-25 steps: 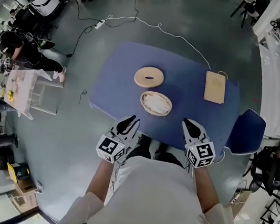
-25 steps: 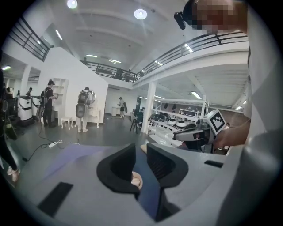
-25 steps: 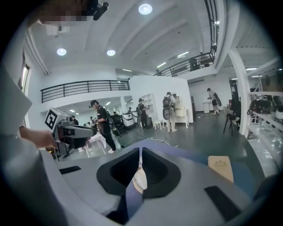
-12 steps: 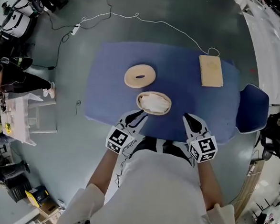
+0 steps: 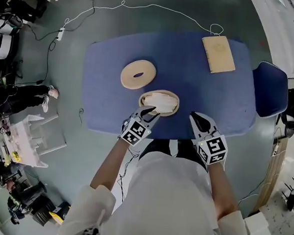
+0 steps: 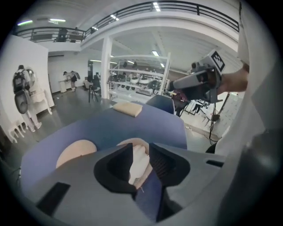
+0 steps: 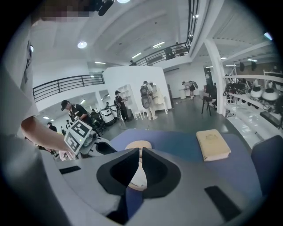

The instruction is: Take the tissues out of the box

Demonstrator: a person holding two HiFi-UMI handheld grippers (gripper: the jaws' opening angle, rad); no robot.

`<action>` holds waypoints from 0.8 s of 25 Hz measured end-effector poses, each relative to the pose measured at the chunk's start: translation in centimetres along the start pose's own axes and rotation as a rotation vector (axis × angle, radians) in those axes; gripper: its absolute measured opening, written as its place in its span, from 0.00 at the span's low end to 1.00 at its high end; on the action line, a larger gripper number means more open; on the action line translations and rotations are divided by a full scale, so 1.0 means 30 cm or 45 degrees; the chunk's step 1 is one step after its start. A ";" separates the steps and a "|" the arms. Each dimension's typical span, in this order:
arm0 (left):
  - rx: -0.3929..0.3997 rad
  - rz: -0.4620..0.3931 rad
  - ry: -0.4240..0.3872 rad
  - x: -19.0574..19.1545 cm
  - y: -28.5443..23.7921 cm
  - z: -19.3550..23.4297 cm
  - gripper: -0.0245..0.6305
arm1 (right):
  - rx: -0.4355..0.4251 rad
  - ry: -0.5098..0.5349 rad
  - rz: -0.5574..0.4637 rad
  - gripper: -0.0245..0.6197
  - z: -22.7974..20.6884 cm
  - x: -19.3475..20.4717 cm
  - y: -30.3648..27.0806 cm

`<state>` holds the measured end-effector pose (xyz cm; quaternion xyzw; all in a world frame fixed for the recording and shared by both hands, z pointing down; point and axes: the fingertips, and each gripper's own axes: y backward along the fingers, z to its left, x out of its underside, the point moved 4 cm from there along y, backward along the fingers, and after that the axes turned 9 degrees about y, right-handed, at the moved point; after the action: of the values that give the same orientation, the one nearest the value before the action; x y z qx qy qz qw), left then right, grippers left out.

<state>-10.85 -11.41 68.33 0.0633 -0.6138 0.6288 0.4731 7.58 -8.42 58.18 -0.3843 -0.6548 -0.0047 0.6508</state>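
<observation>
At the near edge of the blue table [image 5: 204, 88], the person's two grippers flank an open oval box [image 5: 173, 109] of tissues [image 5: 160, 101]. The left gripper [image 5: 148, 111] is plainly the nearer. Its tips sit at the box's near-left rim, and its jaws are opening, with the white tissues showing in the gap just ahead of them but not pinched by the pads. The right gripper [image 5: 194, 118] is held off to the box's right and apart from it. Its jaws are drawn all but together, leaving a bare slit, and they grip nothing.

The box lies with its long axis running across the table, left to right, and the tissues are piled inside it. From the left jaws the pile lies straight ahead and slightly down, so a short forward dip looks like all that pick needs. The right gripper would have to swing inward first.

Beyond the box rests its ring-shaped lid [image 5: 127, 77], already off and lying apart to the left. Farther still, at the table's far right corner, sits a tan rectangular block [image 5: 218, 54].
</observation>
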 end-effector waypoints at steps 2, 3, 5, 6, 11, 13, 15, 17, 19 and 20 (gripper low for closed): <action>0.028 0.069 -0.043 0.029 -0.073 0.021 0.22 | 0.009 -0.022 0.014 0.11 -0.008 0.019 -0.027; 0.042 0.108 -0.069 0.043 -0.109 0.031 0.23 | 0.013 -0.033 0.020 0.11 -0.012 0.028 -0.039; 0.073 0.188 -0.127 0.074 -0.177 0.045 0.24 | 0.023 -0.054 0.032 0.11 -0.020 0.042 -0.062; 0.090 0.226 -0.158 0.089 -0.206 0.050 0.25 | 0.029 -0.066 0.037 0.11 -0.022 0.049 -0.071; 0.139 0.371 -0.303 0.156 -0.317 0.072 0.26 | 0.054 -0.109 0.055 0.11 -0.032 0.076 -0.110; 0.137 0.406 -0.372 0.172 -0.350 0.081 0.29 | 0.063 -0.121 0.059 0.11 -0.042 0.085 -0.120; 0.128 0.432 -0.440 0.184 -0.381 0.092 0.31 | 0.071 -0.136 0.060 0.11 -0.052 0.091 -0.129; 0.115 0.452 -0.479 0.192 -0.409 0.106 0.31 | 0.078 -0.148 0.063 0.11 -0.060 0.099 -0.136; 0.104 0.466 -0.490 0.195 -0.434 0.117 0.31 | 0.083 -0.156 0.066 0.11 -0.065 0.107 -0.141; 0.099 0.473 -0.494 0.195 -0.446 0.120 0.31 | 0.085 -0.161 0.068 0.11 -0.067 0.111 -0.142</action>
<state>-6.83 -14.08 82.59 0.0869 -0.6696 0.7039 0.2206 7.60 -10.78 63.45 -0.3791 -0.6839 0.0587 0.6205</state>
